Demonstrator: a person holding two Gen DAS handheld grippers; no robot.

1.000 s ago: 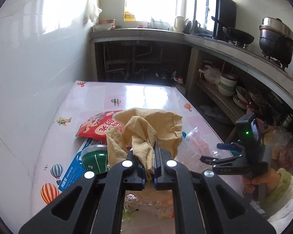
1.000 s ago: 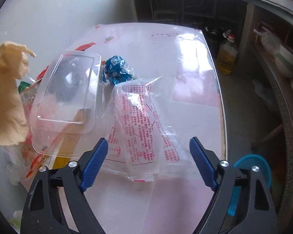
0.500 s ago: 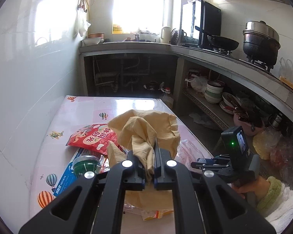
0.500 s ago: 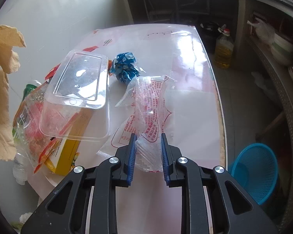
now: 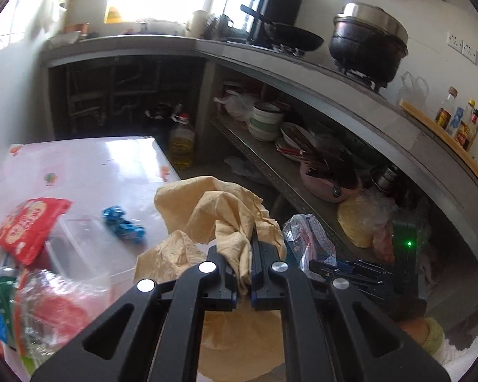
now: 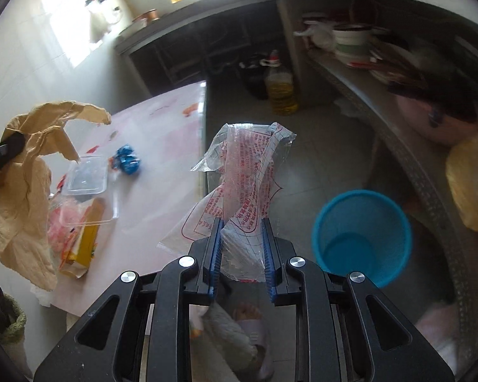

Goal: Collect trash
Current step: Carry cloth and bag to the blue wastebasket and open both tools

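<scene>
Trash is already in both claws, and the coming move turns on where the blue basket lies from each.

Left wrist view: the left claw (image 5: pixel 246 273) is pinched tight on a crumpled tan paper bag (image 5: pixel 220 213), which bunches up from the jaws at lower centre. Just right of it, at lower right of the frame, the right claw (image 5: pixel 322 265) carries a clear printed plastic wrapper (image 5: pixel 306 238). More trash lies on the desk (image 5: pixel 89 165) at left: a red snack packet (image 5: pixel 32 222), a blue foil wad (image 5: pixel 122 224), a clear plastic box (image 5: pixel 79 248). No basket shows here.

Right wrist view: the right claw (image 6: pixel 242 251), jaws narrow after just closing, grips the wrapper (image 6: pixel 245 184), which stands upward from the jaws. The blue basket (image 6: pixel 363 232) stands on the floor just right of that claw, mouth open. The tan bag (image 6: pixel 25 184) hangs at far left over the desk edge, so the right hand looks nearer the basket and should probably drop first.
</scene>
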